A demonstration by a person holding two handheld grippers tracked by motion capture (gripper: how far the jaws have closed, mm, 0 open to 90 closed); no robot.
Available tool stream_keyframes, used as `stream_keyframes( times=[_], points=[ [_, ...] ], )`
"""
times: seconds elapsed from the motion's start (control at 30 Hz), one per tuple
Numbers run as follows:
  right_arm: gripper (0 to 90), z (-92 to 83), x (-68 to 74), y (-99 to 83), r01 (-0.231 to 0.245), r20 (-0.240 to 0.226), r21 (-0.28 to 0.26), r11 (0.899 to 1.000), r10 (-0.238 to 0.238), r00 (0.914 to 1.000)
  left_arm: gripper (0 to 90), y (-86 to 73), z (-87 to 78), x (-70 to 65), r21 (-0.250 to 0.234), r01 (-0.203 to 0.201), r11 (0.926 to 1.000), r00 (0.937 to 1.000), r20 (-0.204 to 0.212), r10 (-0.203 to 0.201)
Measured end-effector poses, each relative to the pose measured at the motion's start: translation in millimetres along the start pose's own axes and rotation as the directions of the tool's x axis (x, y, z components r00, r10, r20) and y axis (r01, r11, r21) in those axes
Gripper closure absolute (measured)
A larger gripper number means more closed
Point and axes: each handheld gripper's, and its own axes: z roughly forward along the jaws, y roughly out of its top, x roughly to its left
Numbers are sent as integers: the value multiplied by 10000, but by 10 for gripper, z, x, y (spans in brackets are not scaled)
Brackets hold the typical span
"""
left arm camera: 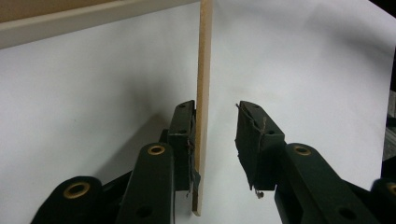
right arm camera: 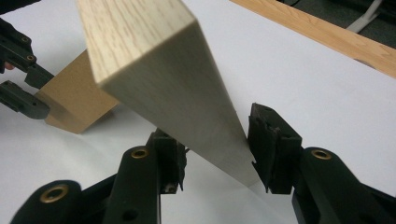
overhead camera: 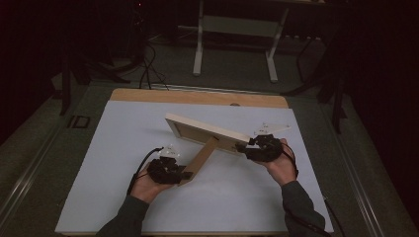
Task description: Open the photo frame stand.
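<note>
1 pale wooden picture frame [overhead camera: 207,131] stands on edge on the white table sheet [overhead camera: 123,148], propped by 1 brown fibreboard easel strut [overhead camera: 200,160]. 2 grippers work it. The left gripper [overhead camera: 183,174] has the strut's end between parted jaws, 1 pad [left arm camera: 183,135] touching. The right gripper [right arm camera: 217,149] straddles the frame's corner, both pads close against it; whether they press I cannot tell. Beyond the table lies dark floor with a white desk stand [overhead camera: 237,29].
</note>
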Motion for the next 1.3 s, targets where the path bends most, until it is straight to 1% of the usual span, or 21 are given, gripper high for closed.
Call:
stream_keyframes(
  times=[0.2,0.37,0.67,0.87,1.17,1.3],
  points=[
    [567,-1,8,-9,22,-7,-35,10000,-22,10000,680,-2,-1,-12,70,-49,10000,10000,-13,49],
    [558,-1,12,-22,-89,-63,-110,9999,88,9999,678,-9,0,-11,113,-19,9999,10000,-11,19],
    [540,4,16,-45,-207,-268,-173,9996,203,9994,676,-15,-18,10,32,83,10000,9999,-72,-83],
    [534,3,20,-49,-281,-265,-208,9994,276,9993,668,-13,-35,3,-38,78,10000,9999,-111,-78],
    [509,-24,9,-56,-322,-338,-221,9992,314,9989,631,-19,-86,51,-468,453,9979,9989,-82,-457],
    [508,-35,-7,-73,-346,-361,-161,9993,340,9988,622,-18,-123,71,-893,746,9932,9971,-86,-756]
  ],
)
